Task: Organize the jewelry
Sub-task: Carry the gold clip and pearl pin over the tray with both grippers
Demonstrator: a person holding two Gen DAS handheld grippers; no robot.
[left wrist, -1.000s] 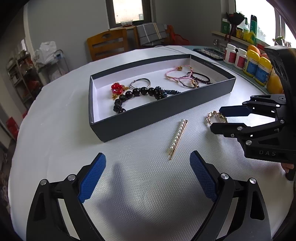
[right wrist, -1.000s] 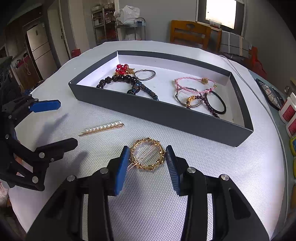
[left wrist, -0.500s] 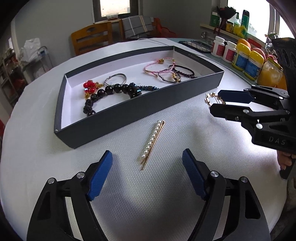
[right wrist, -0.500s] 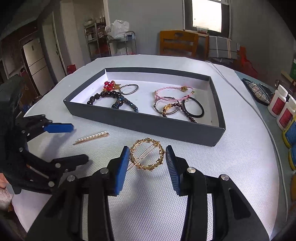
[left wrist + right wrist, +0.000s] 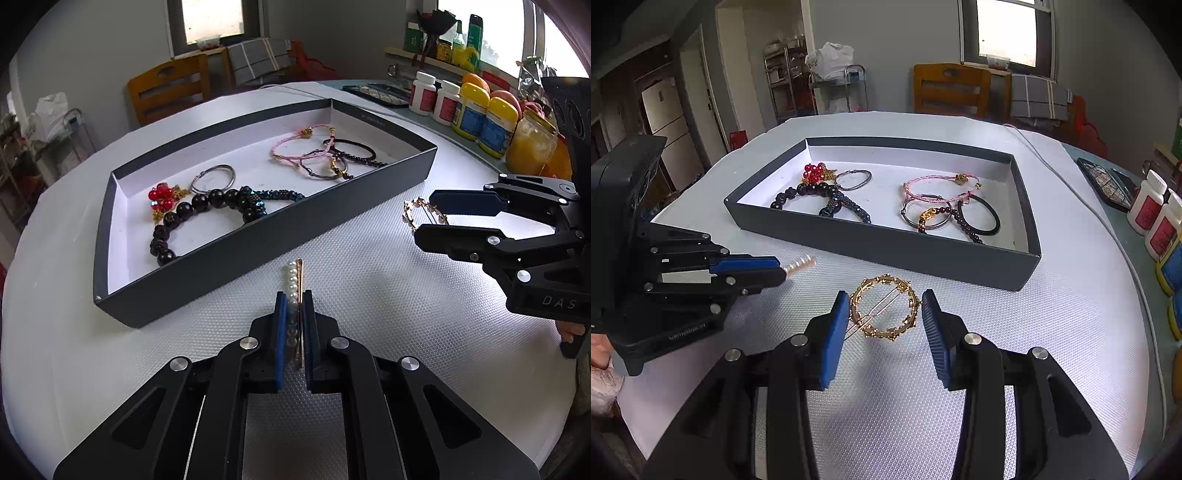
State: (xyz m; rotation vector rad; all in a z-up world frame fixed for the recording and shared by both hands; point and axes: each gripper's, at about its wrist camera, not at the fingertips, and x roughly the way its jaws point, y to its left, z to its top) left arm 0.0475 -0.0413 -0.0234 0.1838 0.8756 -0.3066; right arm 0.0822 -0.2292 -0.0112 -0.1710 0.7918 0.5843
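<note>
Left wrist view: the left gripper is pinching the pearl hair clip between its 2 blue ribbed pads, pressed together on it. The clip is a slim gold bar lined with a row of small round white pearls; its long axis is running straight away from the camera, its free end pointing toward the near wall of the dark grey box and lying close to it over the white, dimpled table mat. The box is a shallow rectangular tray with a pale floor, holding glossy black round beads, a red bead cluster, a thin metal ring and pink cord bracelets. At the right, the right gripper is sitting with its 2 fingers around the round gold hair clip.

Right wrist view: the right gripper is standing spread, its 2 ribbed blue pads flanking the gold hair clip. The left pad looks to be just beside the ring; the right pad is showing a narrow gap. This clip is an open circular ring of small gold studs, lying flat on the mat, with a thin straight pin crossing it diagonally from lower left to upper right. The box is lying just beyond it. At the left, the left gripper is closed on the pearl clip, whose tip is jutting out rightward past the fingertips.
</note>
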